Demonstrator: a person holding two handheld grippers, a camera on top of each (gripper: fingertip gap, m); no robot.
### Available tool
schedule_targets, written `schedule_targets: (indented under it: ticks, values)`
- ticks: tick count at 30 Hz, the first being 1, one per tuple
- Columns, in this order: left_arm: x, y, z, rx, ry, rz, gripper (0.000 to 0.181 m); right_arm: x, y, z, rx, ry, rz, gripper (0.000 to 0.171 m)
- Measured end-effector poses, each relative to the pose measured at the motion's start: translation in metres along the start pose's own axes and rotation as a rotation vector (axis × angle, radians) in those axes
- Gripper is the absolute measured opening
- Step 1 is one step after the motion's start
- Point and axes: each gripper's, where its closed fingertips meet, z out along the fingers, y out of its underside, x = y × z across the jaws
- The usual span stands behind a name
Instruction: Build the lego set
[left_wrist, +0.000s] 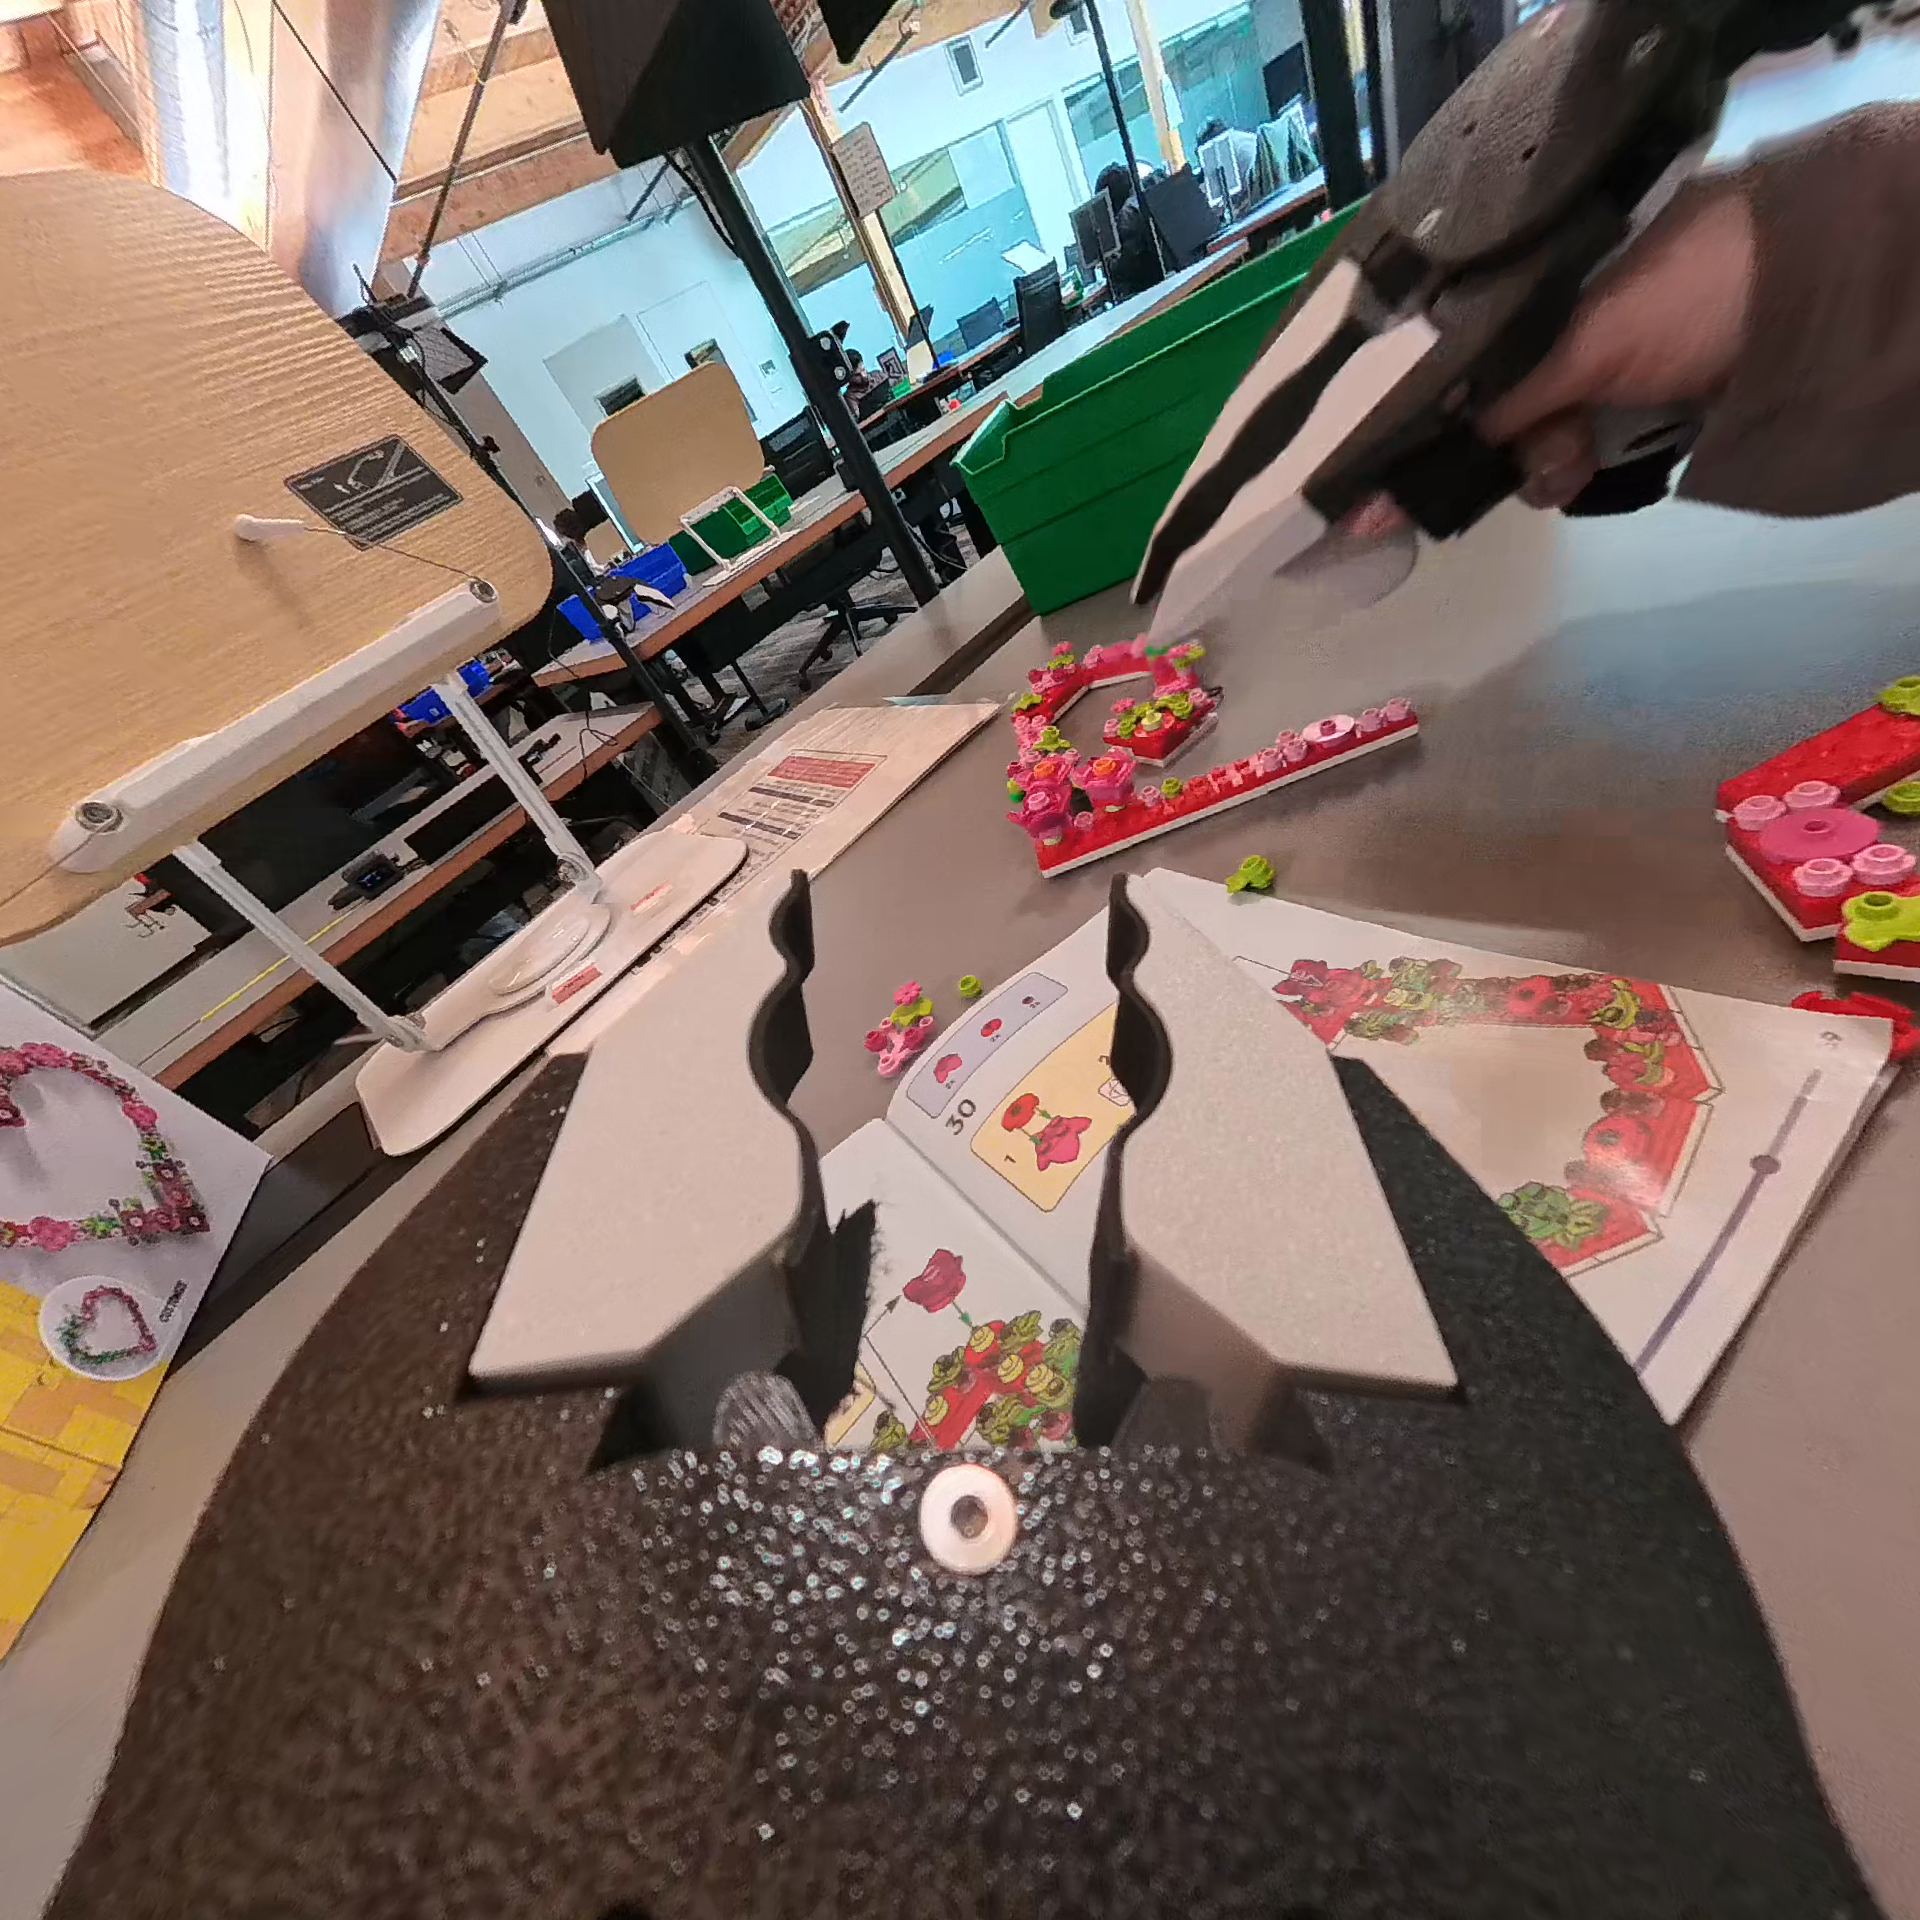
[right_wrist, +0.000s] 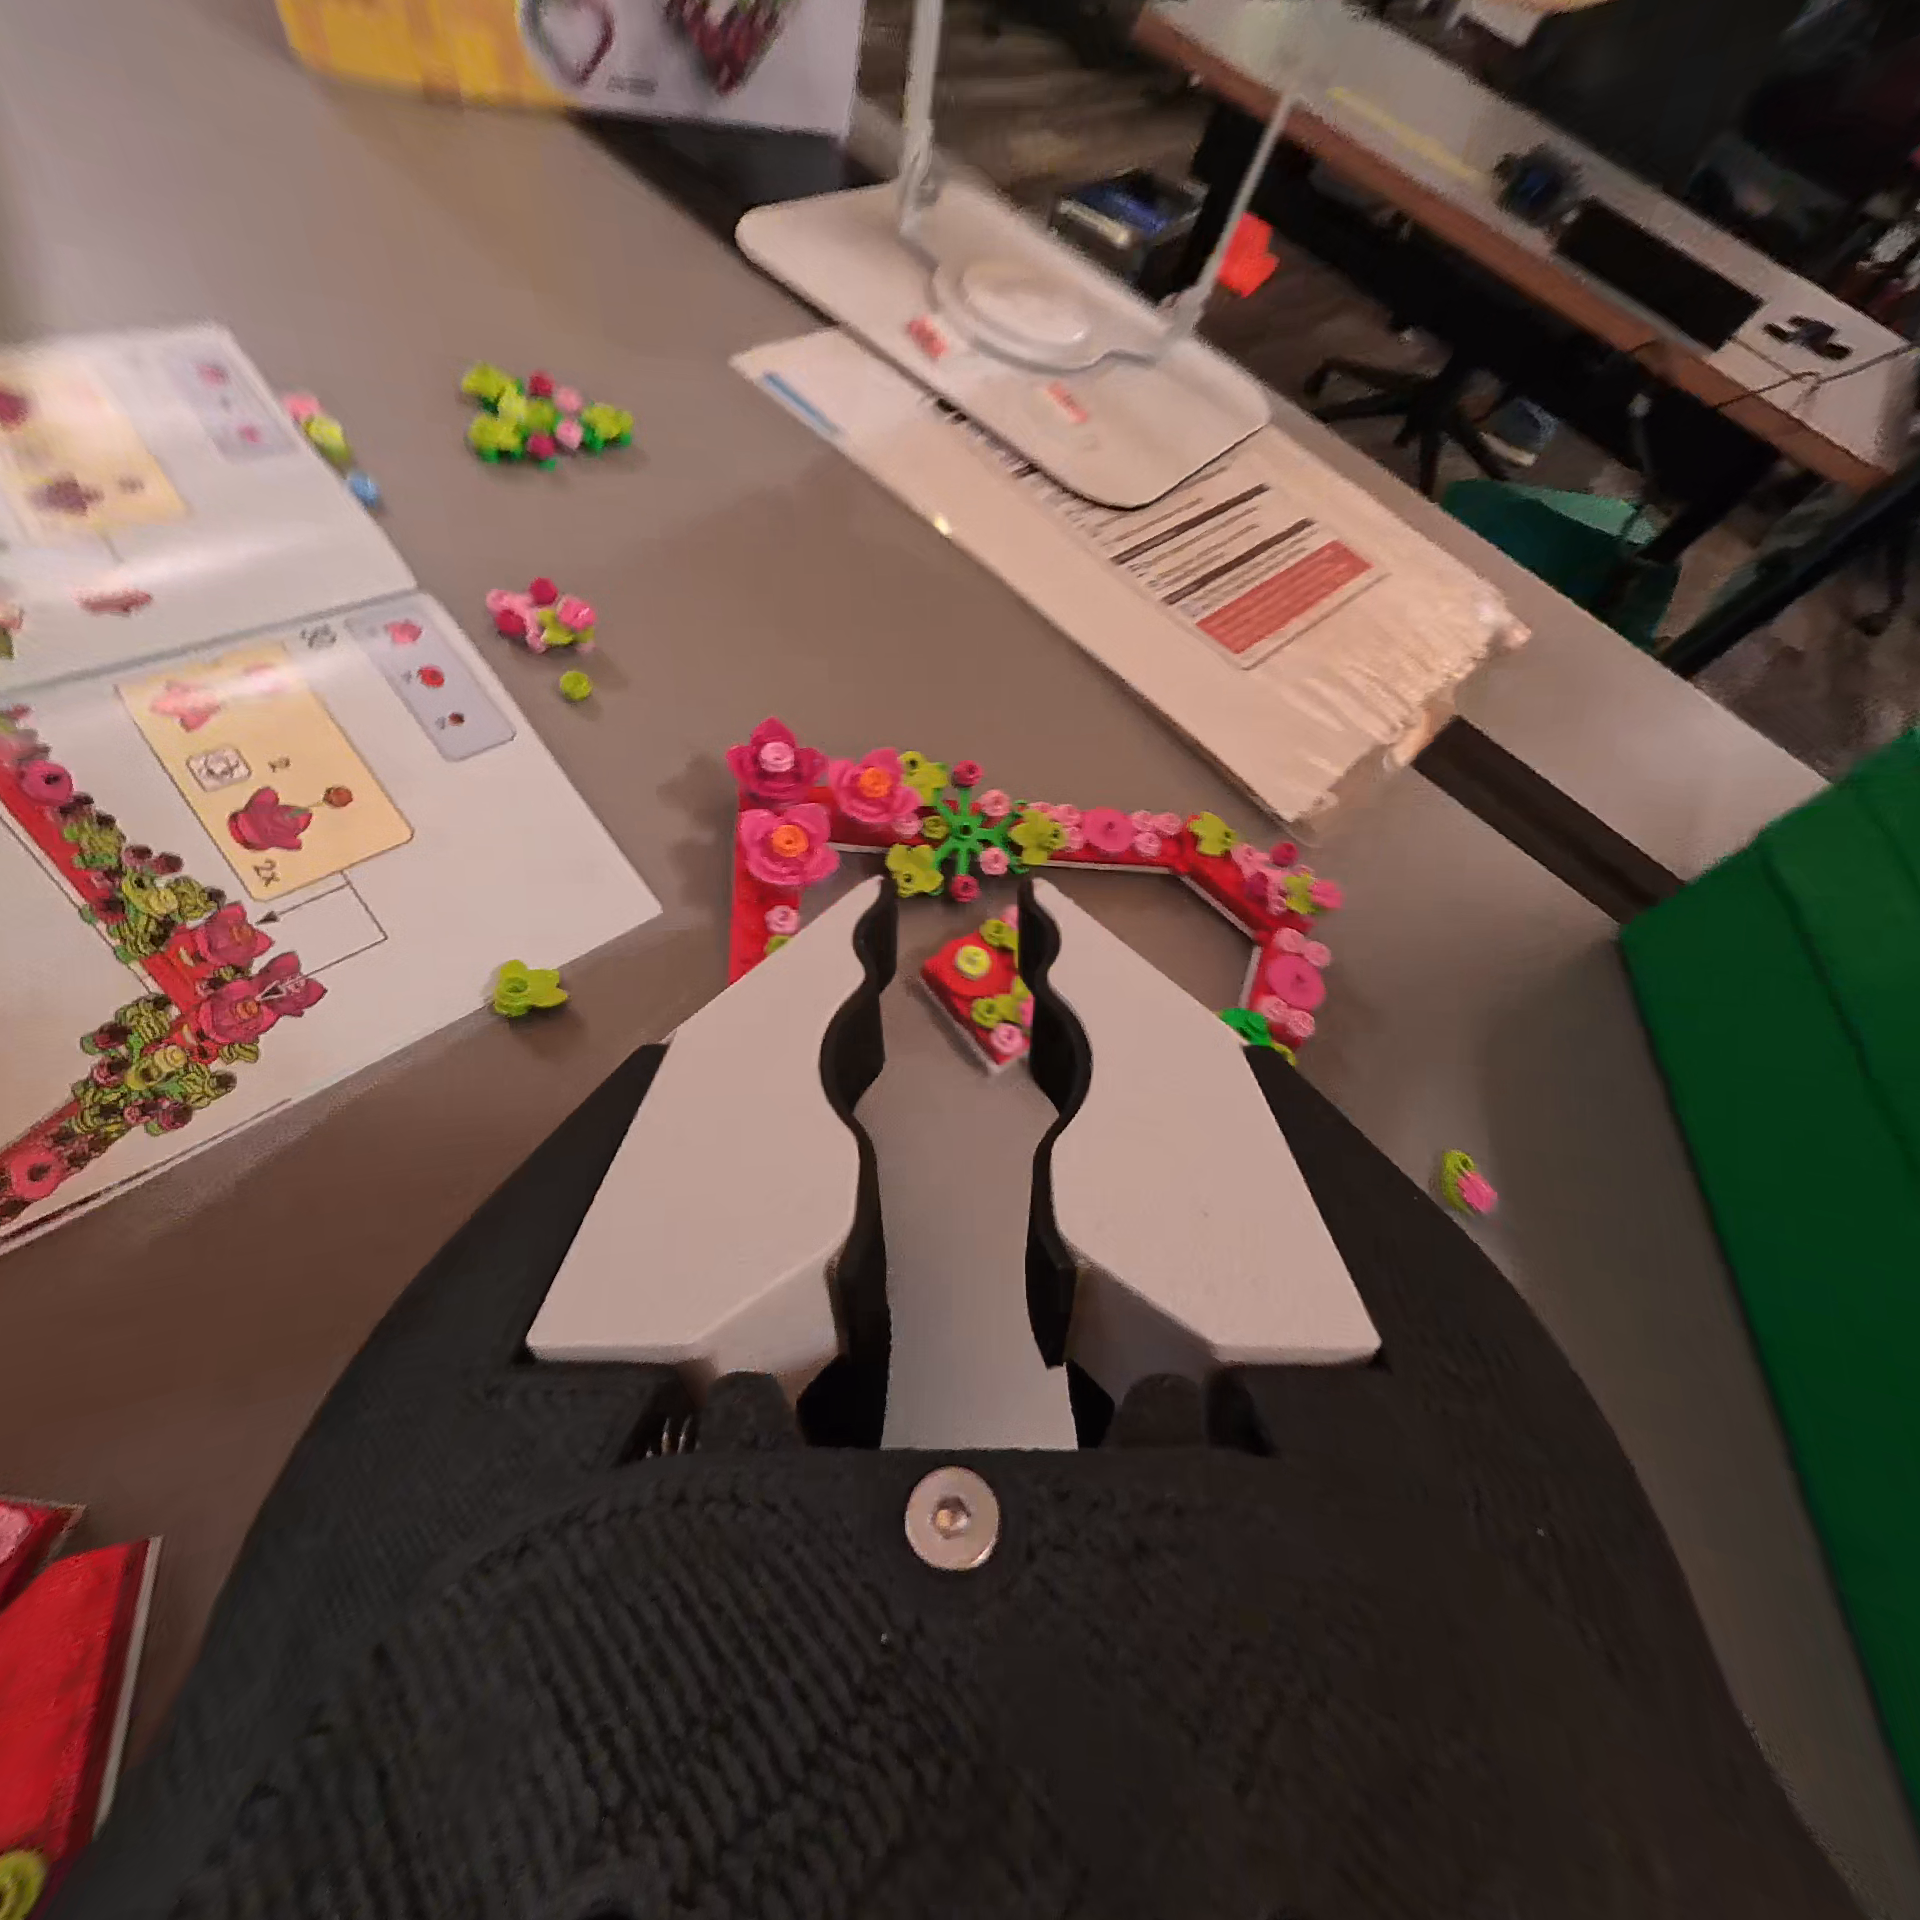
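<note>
A red lego frame section (right_wrist: 1101, 836) studded with pink flowers and lime leaves lies on the grey table; it also shows in the left wrist view (left_wrist: 1101, 769). A small red piece (right_wrist: 971, 982) lies inside its bend. A green leafy piece (right_wrist: 966, 826) sits on its top. My right gripper (right_wrist: 958, 896) hovers just above the frame, open and empty, and is seen from the left wrist view (left_wrist: 1158, 613). My left gripper (left_wrist: 961, 904) is open and empty above the open instruction booklet (left_wrist: 1507, 1101).
Loose pink and lime flower pieces (right_wrist: 540, 618) (right_wrist: 540, 416) lie near the booklet (right_wrist: 312, 790). More red sections (left_wrist: 1818, 831) sit at the right. A green bin (left_wrist: 1101, 478), a white lamp base (right_wrist: 1029, 343), a paper sheet (right_wrist: 1247, 571) and the set's box (right_wrist: 623, 52) line the table's edges. Across from one pair of fingers to the other is roughly 15 centimetres. My right tips are roughly 5 centimetres from the small red piece (right_wrist: 971, 982). It is also in sight in the left wrist view (left_wrist: 1164, 722).
</note>
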Motion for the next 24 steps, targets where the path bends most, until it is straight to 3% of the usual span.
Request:
schedule_targets:
  ticks: [1, 6, 10, 13, 24]
  values:
    - [0.000, 0.000, 0.000, 0.000, 0.000, -0.003, 0.055, 0.006, 0.000, -0.006, 0.020, 0.009, 0.025, 0.022]
    - [0.002, 0.000, 0.000, -0.002, 0.005, 0.001, 0.055, 0.030, 0.021, -0.016, 0.029, 0.119, 0.049, 0.022]
    - [0.002, 0.001, -0.001, -0.002, 0.003, 0.004, 0.055, 0.071, 0.021, -0.030, 0.128, 0.445, -0.112, 0.023]
    - [0.001, 0.001, -0.001, -0.001, 0.003, -0.004, 0.055, 0.081, 0.014, -0.043, 0.214, 0.590, -0.192, 0.023]
    - [0.002, 0.001, -0.002, -0.002, 0.008, -0.008, 0.056, 0.088, 0.001, -0.076, 0.367, 0.724, -0.181, 0.020]
